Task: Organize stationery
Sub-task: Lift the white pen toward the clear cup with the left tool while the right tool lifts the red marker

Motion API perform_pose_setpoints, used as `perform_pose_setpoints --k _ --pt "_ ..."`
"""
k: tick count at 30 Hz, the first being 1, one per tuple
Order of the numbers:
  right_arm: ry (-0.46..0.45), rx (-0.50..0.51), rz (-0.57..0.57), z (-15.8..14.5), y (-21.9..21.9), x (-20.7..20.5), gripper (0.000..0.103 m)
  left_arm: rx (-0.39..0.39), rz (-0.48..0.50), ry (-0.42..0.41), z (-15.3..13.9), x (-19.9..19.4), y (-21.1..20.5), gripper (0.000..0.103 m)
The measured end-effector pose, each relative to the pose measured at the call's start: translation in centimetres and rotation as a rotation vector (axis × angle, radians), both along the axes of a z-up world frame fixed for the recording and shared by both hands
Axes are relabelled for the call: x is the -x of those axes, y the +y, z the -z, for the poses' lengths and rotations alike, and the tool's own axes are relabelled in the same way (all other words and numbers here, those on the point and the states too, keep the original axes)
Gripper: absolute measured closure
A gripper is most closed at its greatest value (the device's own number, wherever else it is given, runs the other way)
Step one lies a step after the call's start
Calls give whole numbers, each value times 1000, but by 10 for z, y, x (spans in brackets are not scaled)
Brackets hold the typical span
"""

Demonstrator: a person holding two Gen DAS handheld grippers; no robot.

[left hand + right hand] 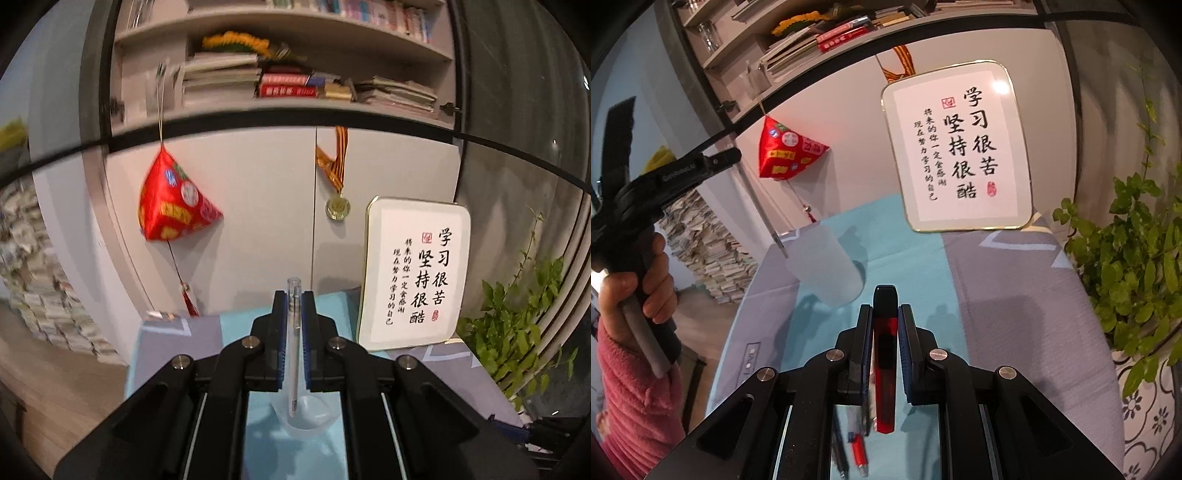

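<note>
Gripping a clear pen [294,332] in the left tool [294,302], we have it pinched mid-barrel, jaws narrow on it, its tip hanging just over the frosted cup [301,413] at 6 o'clock in the left wrist view. From the right wrist view the pen [764,214] slants down toward the cup [827,266] rim at 10 o'clock, with a hand [631,288] on the left tool's handle at 9 o'clock.

The right tool [885,317] is clamped narrow on a red utility knife [885,369], black end sticking out toward 12 o'clock. Loose pens [849,439] lie on the bench [997,295] below it at 6 o'clock.

Handling, as we judge it: the pen is light, stiff, smooth plastic, so it may slip or swivel between the pads; a mid-barrel hold keeps it balanced. The cup looks light and tippy, so a pen dropped against its rim could knock it over. The knife is stiff and a bit heavier; we hold the body, well away from the blade end. The framed calligraphy sign [960,147] stands at 1 o'clock, out of the way.
</note>
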State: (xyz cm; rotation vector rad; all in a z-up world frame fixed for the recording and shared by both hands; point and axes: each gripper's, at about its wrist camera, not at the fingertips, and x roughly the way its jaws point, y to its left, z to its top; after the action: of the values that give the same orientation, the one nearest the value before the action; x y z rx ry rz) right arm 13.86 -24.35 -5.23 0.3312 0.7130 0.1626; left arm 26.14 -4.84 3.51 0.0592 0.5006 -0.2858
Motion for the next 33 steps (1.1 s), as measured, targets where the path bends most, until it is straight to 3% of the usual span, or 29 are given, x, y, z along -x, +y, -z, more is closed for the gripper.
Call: perform_pose_setpoints --k 8,18,33 --pt "-5 46 -14 -3 12 -25 89 -11 -1 80 36 -7 4 98" --pt "-48 65 -40 -18 36 -45 89 -16 8 122 58 -5 7 98" --pt "-59 75 -44 -26 52 -46 89 -17 6 88 55 9 13 95"
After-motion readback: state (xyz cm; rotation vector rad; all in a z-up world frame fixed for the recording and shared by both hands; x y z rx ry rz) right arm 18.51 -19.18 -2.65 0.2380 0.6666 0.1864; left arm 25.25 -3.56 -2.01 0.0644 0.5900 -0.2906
